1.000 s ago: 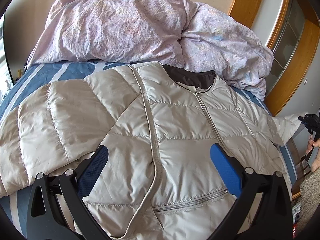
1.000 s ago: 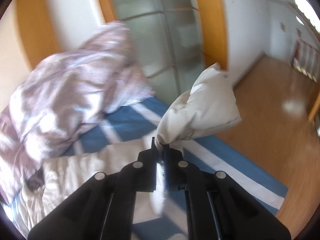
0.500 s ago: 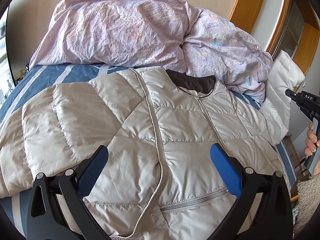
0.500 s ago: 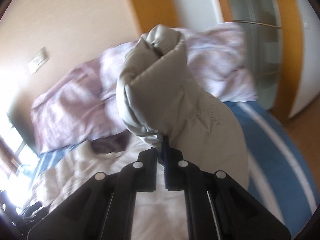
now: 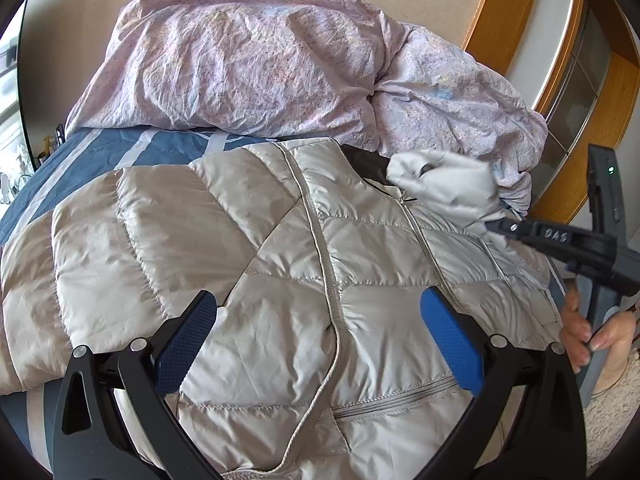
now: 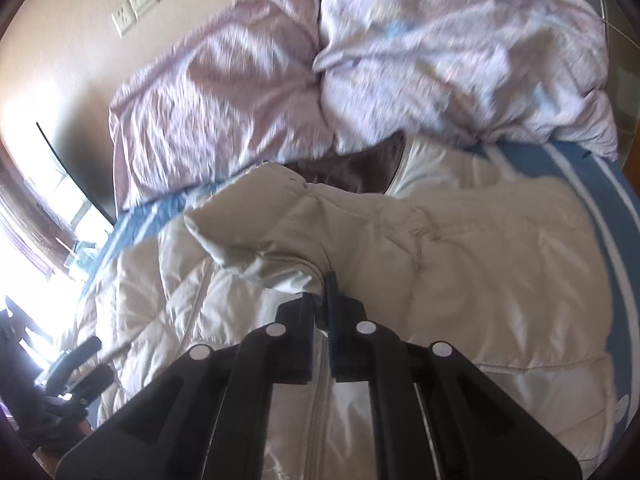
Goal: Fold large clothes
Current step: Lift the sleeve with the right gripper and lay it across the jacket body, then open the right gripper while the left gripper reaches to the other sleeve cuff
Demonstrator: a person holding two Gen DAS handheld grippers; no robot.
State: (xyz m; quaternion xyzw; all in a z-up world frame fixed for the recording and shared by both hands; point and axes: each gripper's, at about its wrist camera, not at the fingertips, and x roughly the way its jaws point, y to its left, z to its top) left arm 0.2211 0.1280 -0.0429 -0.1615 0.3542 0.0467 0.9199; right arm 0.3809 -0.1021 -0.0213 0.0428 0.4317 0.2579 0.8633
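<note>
Left gripper (image 5: 318,322): nearest the left wrist camera, at 6 o'clock in its view; the jaws stand wide apart with nothing between the blue pads, hovering over the jacket's front.
Jacket (image 5: 280,280): a pale beige quilted puffer, spread front-up on the bed and filling the middle of the left wrist view; its centre zip runs from 6 o'clock up toward 12, and a pocket zip lies at about 5 o'clock.
Near sleeve (image 5: 100,240): laid out toward 9 o'clock, resting flat on the bed.
Right gripper (image 6: 326,292): at 6 o'clock in its own view, jaws clenched on the jacket's other sleeve; in the left wrist view it enters from 3 o'clock.
Held sleeve (image 5: 448,188): bunched and lifted, its cuff end carried over the jacket's chest close to the collar, at about 2 o'clock in the left wrist view.
Hand (image 5: 588,332): at 4 o'clock in the left wrist view, wrapped around the right gripper's handle.
Collar (image 5: 368,162): dark brown lining, just beyond the held sleeve, toward 12 o'clock.
Bed sheet (image 5: 120,152): blue with white stripes, showing at 10 o'clock beyond the jacket.
Duvet (image 5: 280,72): a crumpled pinkish-lilac heap at 12 o'clock, touching the jacket's top edge.
Wall (image 6: 72,60): beige, behind the duvet, with switch plates (image 6: 134,4) at 11 o'clock in the right wrist view.
Wooden frame (image 5: 520,20): orange-brown, at 1 to 2 o'clock, farthest off.
</note>
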